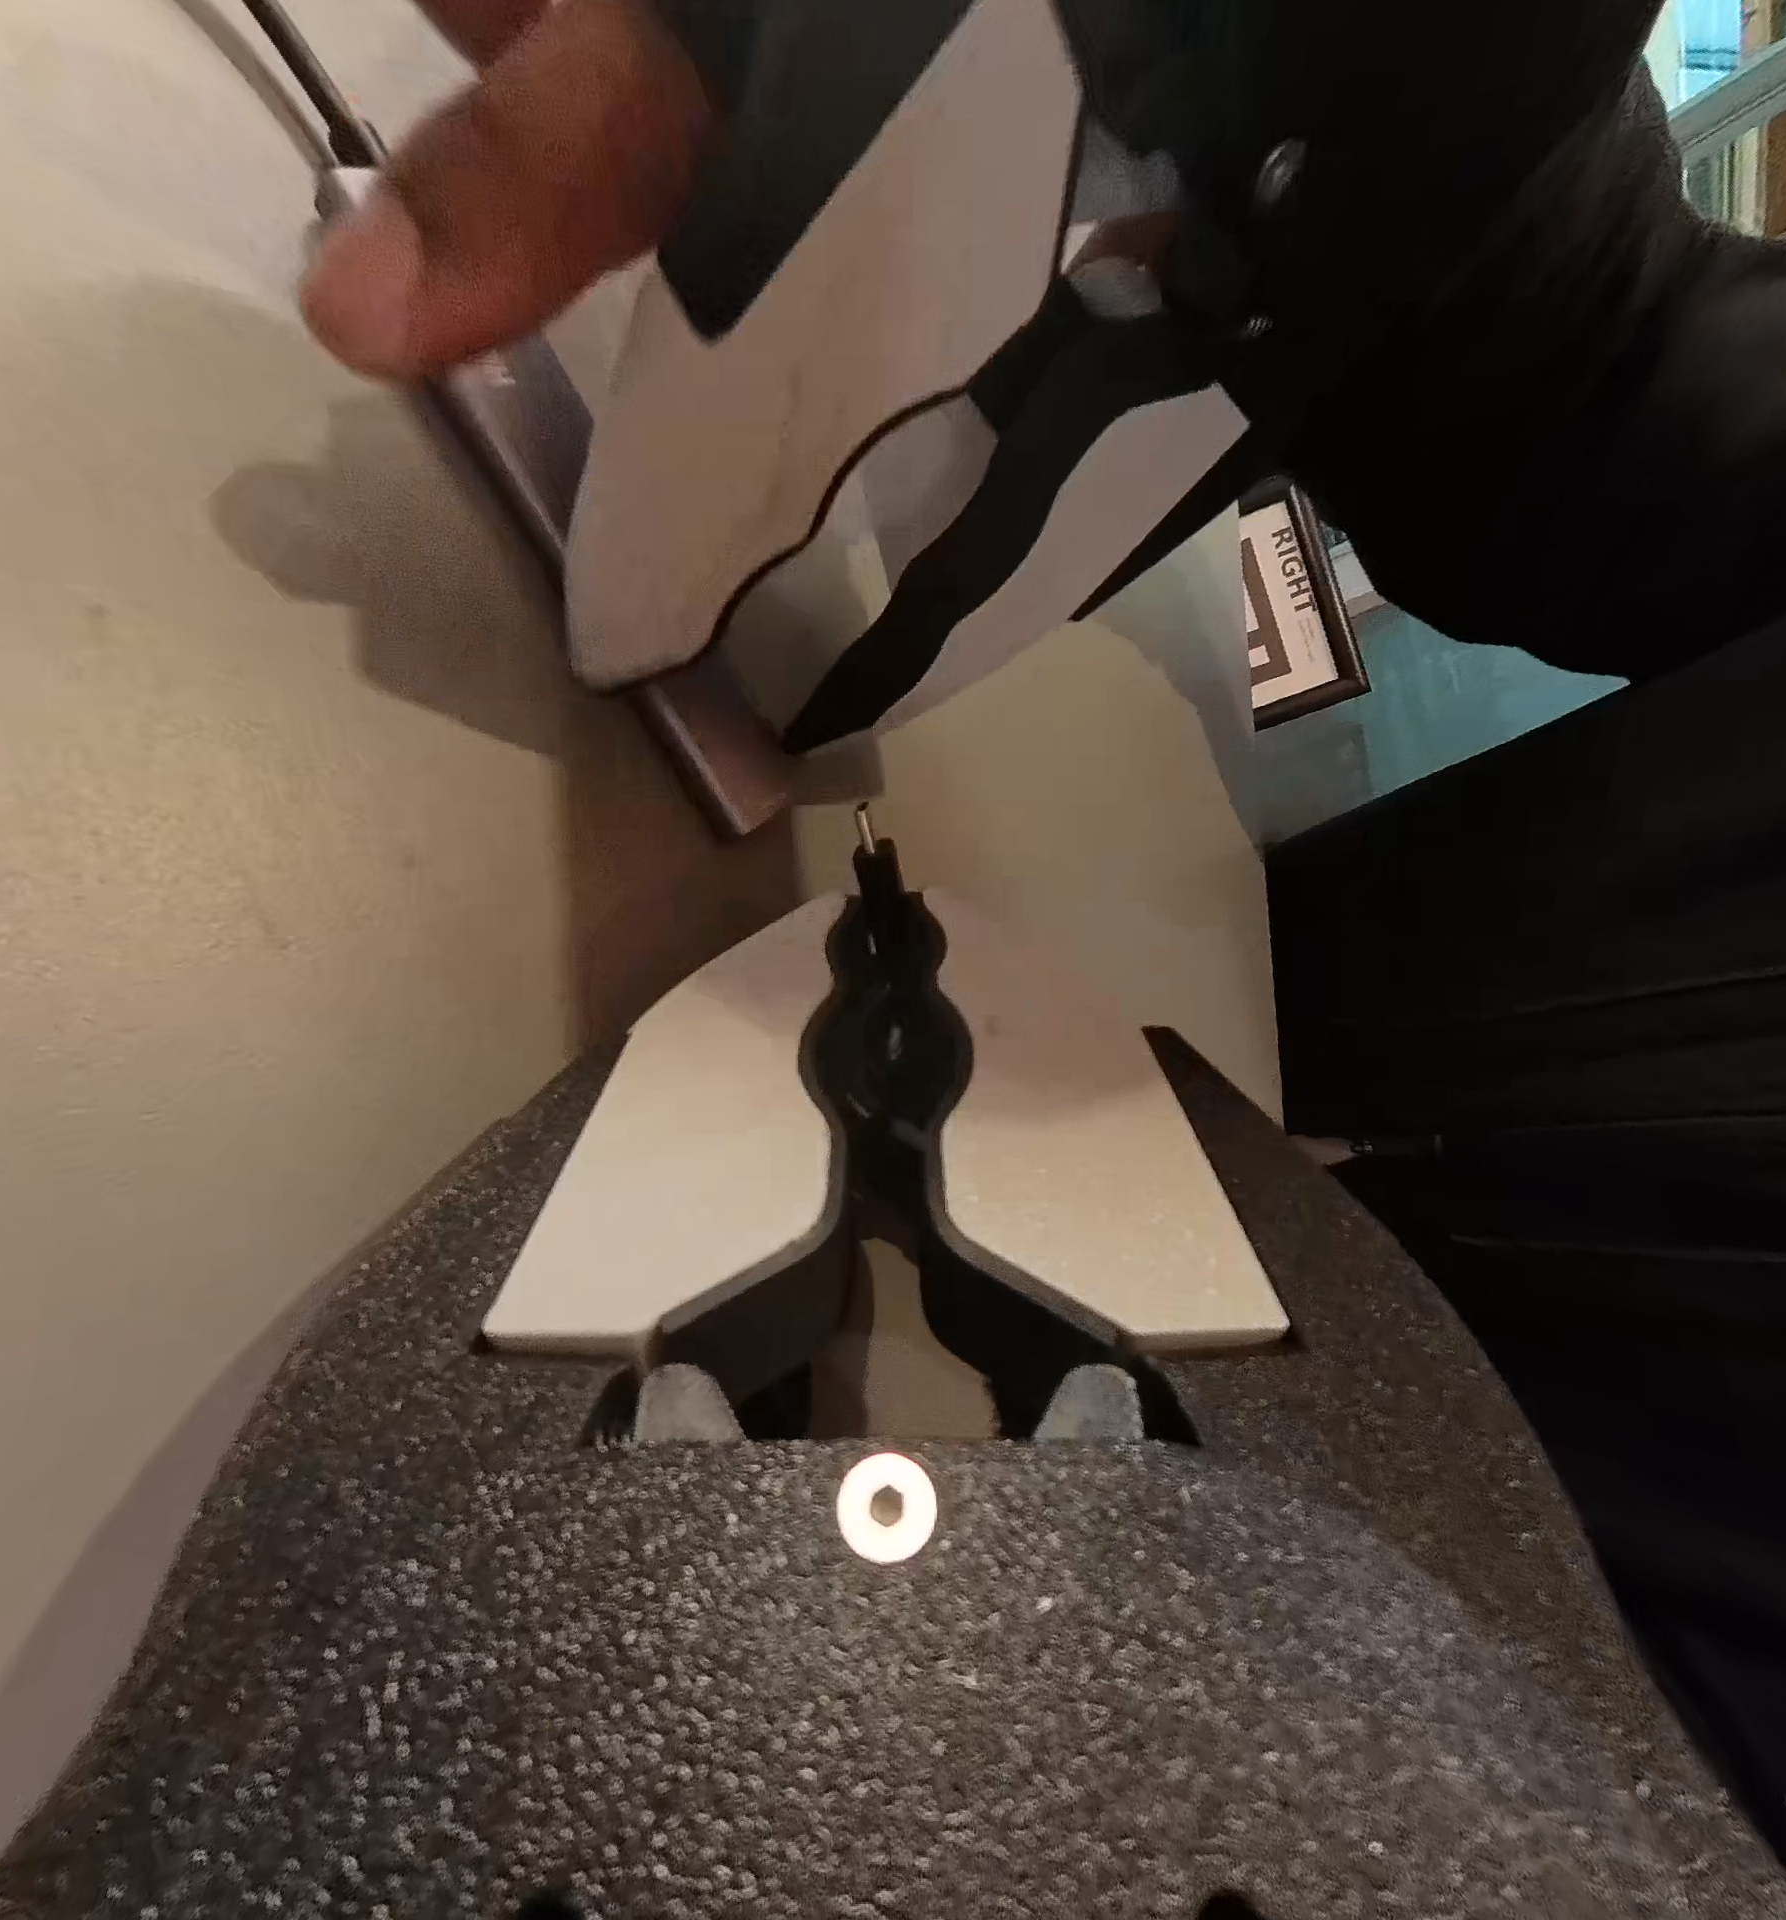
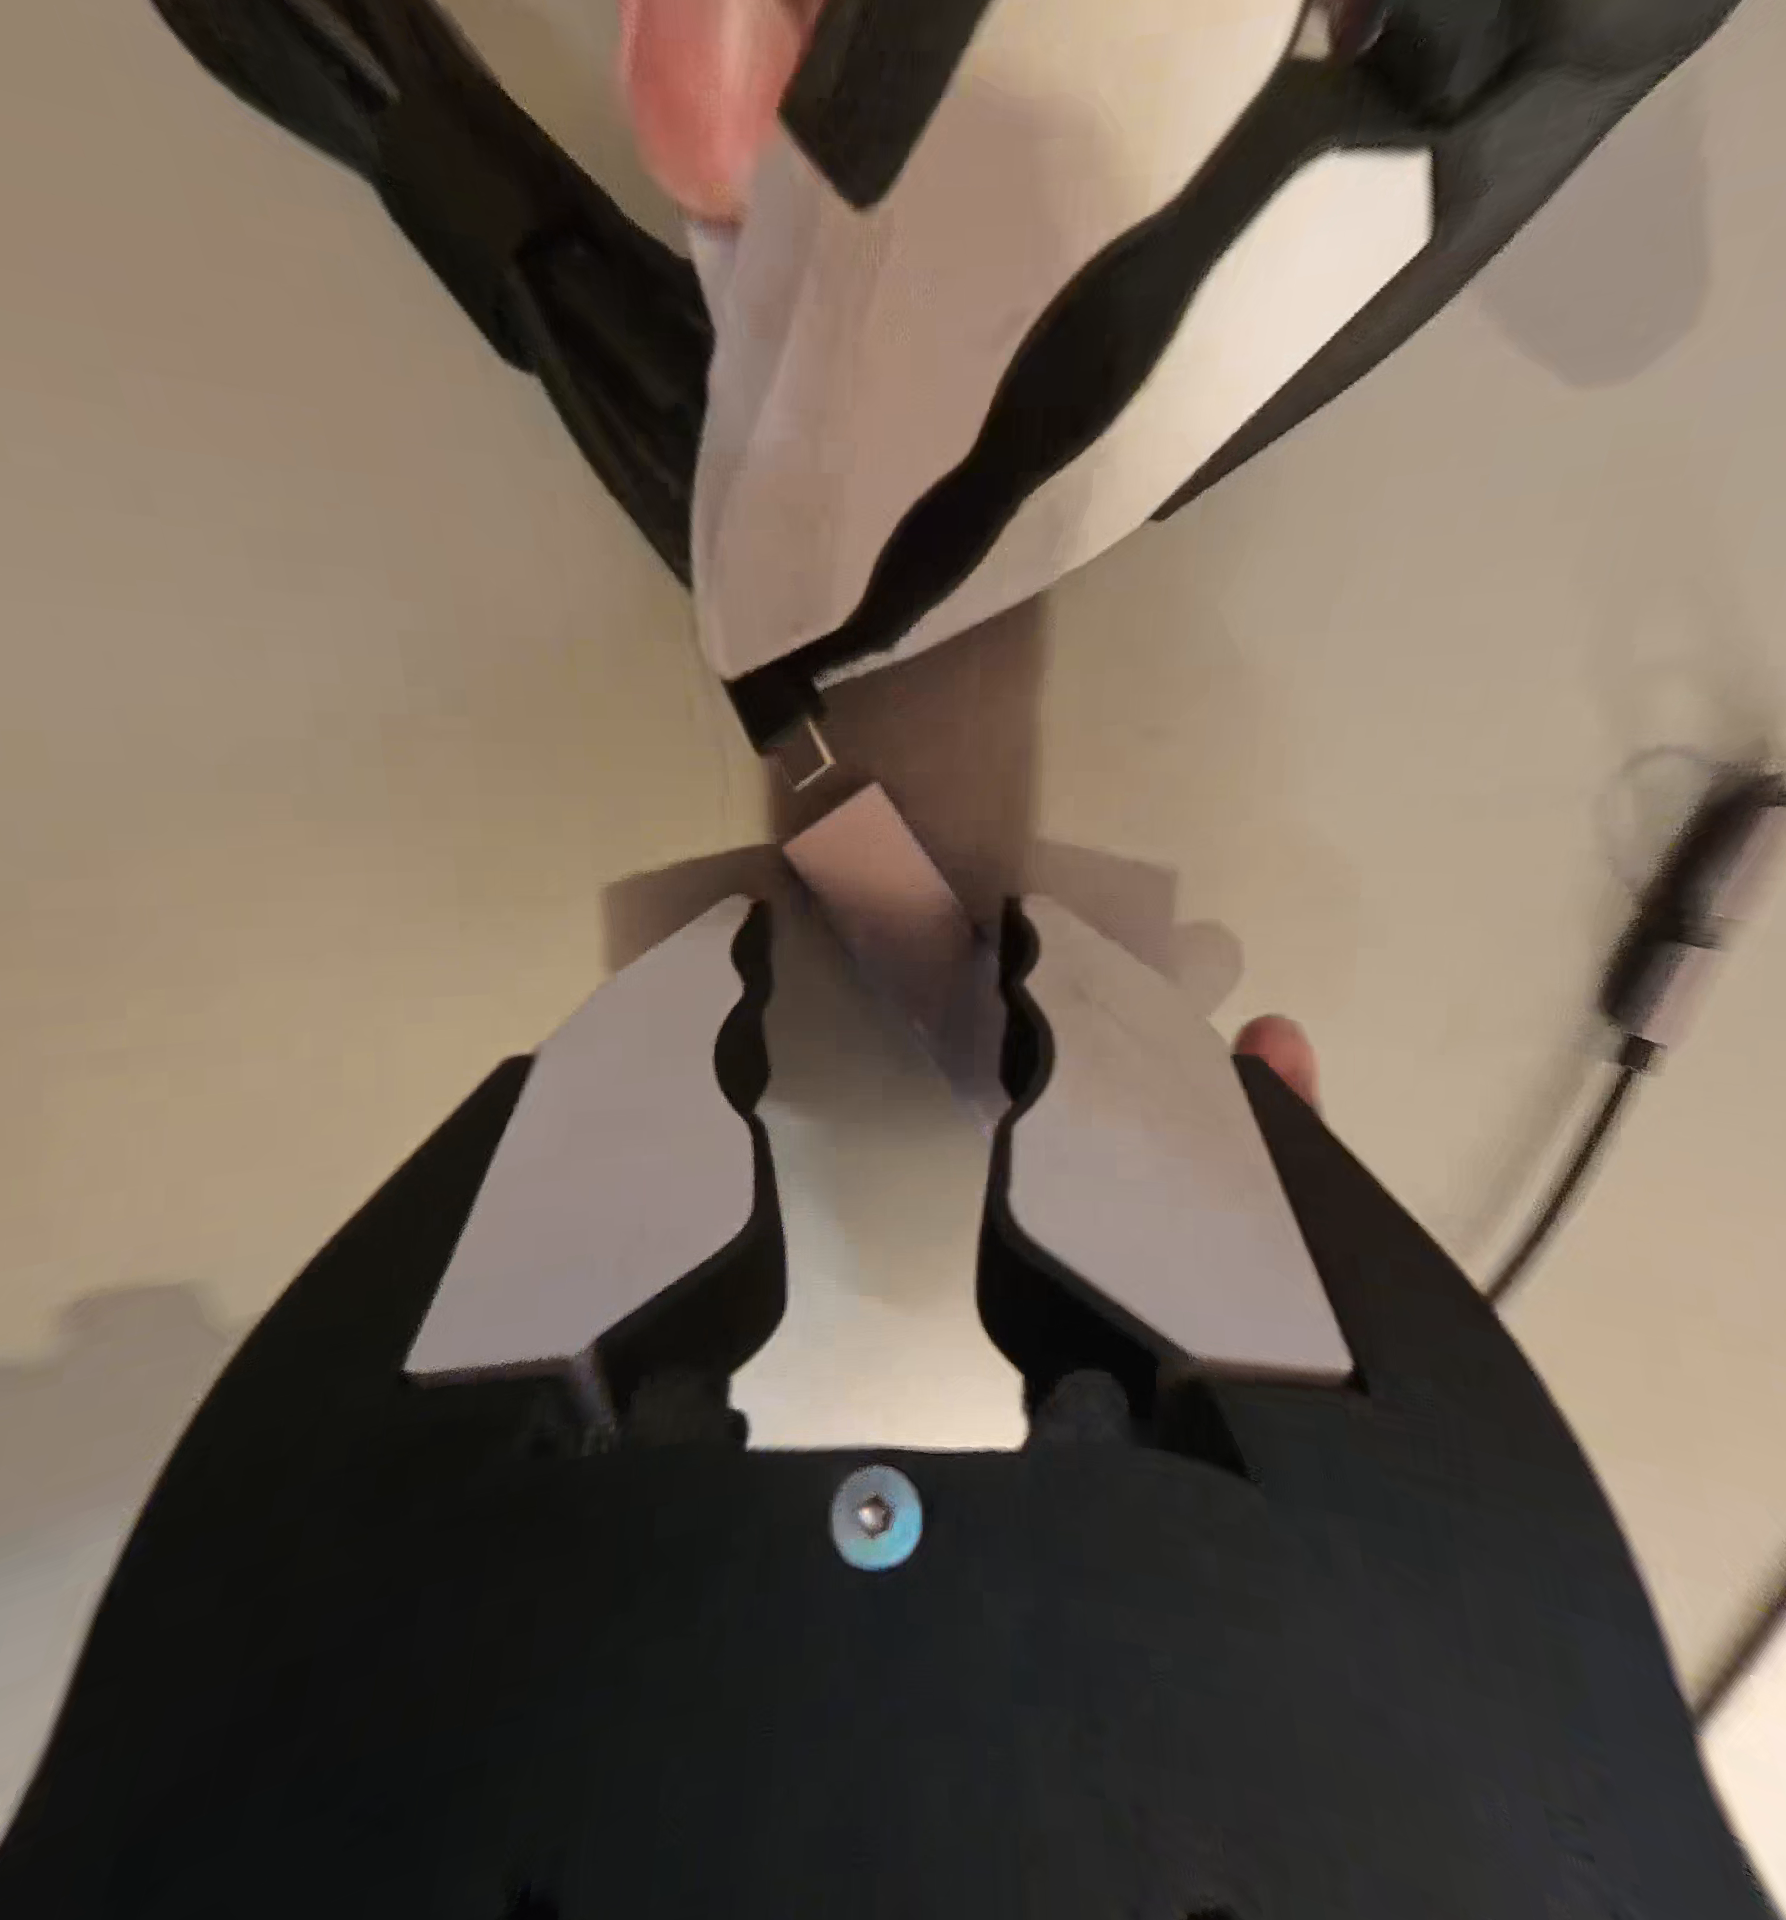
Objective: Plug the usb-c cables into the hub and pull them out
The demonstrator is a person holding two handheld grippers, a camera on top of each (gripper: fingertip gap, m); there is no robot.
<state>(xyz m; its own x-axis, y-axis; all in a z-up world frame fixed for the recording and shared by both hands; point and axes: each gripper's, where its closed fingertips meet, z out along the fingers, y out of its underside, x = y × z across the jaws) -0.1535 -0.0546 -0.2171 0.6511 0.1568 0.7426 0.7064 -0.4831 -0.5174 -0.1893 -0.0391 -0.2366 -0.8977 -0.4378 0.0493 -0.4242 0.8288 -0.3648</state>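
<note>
My left gripper point(image 1: 878, 904) is shut on a black usb-c cable plug point(image 1: 871, 868). The plug's metal tip sticks out past the fingertips, a short gap from the hub. The grey slab-shaped hub point(image 1: 707, 753) lies slanted, with its own cable point(image 1: 297, 83) leaving at the top left. My right gripper point(image 2: 884, 920) is shut on the hub point(image 2: 873, 883), which lies diagonally between its fingers. In the right wrist view the left gripper point(image 2: 816, 665) comes from above, and the plug point(image 2: 790, 727) points at the hub's end. The right gripper also shows in the left wrist view point(image 1: 795, 743).
All this is over a cream table point(image 2: 245, 727). A second black cable with a plug point(image 2: 1678, 935) lies on the table to the right. A person's hand point(image 1: 494, 208) and dark clothing point(image 1: 1543, 987) are close by. A framed sign point(image 1: 1294, 613) stands behind.
</note>
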